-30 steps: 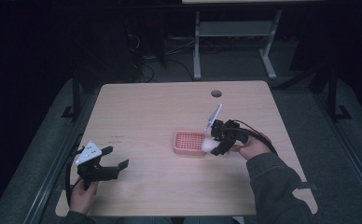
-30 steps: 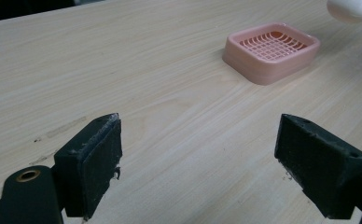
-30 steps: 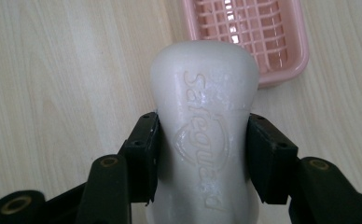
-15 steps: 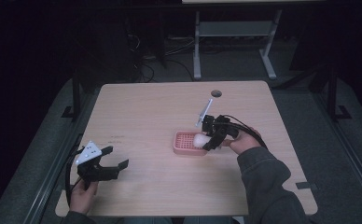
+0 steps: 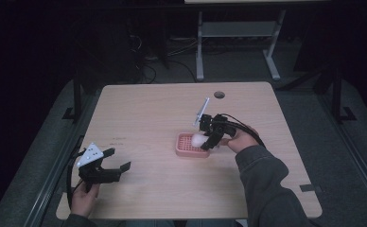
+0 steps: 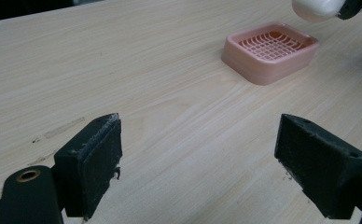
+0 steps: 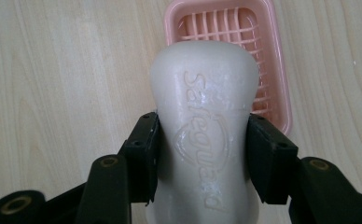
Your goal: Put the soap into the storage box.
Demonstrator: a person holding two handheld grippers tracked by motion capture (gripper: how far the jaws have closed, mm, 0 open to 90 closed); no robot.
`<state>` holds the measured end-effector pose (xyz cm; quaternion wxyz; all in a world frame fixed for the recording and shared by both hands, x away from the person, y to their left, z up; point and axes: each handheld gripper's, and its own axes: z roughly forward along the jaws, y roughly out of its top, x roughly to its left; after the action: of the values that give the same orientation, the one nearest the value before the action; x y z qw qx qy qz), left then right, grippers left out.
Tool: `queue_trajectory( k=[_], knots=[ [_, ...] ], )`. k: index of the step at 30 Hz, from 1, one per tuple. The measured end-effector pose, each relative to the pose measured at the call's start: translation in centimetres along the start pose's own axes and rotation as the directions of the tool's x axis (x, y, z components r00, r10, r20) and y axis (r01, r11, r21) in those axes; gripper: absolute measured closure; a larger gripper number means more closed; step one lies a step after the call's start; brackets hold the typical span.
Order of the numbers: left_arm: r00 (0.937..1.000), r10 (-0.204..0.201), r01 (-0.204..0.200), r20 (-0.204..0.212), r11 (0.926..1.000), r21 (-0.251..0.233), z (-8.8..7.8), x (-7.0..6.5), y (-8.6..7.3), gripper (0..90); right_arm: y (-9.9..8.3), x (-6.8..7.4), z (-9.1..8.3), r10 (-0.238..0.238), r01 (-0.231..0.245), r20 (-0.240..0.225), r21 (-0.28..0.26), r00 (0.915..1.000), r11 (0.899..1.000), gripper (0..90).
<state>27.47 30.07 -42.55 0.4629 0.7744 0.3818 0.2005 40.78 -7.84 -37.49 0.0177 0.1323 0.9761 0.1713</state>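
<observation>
Soap, a white embossed bar (image 7: pixel 205 135), sits clamped in the right gripper (image 7: pixel 202 154) above the pink slotted plastic dish (image 7: pixel 263 42). Lowering and release remain; the left gripper (image 6: pixel 207 163) rests with jaws apart, empty.

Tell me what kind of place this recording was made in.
Probably a lab or workshop set up for recording, not a home. A bare wooden table with a cable hole stands on grey floor in a dark room, loose cables and a metal stand behind it.

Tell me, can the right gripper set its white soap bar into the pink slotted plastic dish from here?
Probably yes: the right gripper grips the white soap bar right above the pink dish, which lies empty with nothing between.
</observation>
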Motion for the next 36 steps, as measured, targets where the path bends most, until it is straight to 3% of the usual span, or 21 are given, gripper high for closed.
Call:
queue_trajectory(
  k=[20,36],
  knots=[
    [1.0,-0.001,0.001,0.001,1.0,0.0,0.0,0.0,0.0,14.5,2.1,-0.8,0.9,-0.011,0.011,-0.002,0.014,0.9999,1.0,48.8],
    [1.0,-0.005,0.005,0.002,1.0,-0.004,0.0,0.0,0.0,14.5,3.0,-1.6,3.0,-0.015,0.015,-0.012,0.041,0.9998,0.999,48.8]
  ],
)
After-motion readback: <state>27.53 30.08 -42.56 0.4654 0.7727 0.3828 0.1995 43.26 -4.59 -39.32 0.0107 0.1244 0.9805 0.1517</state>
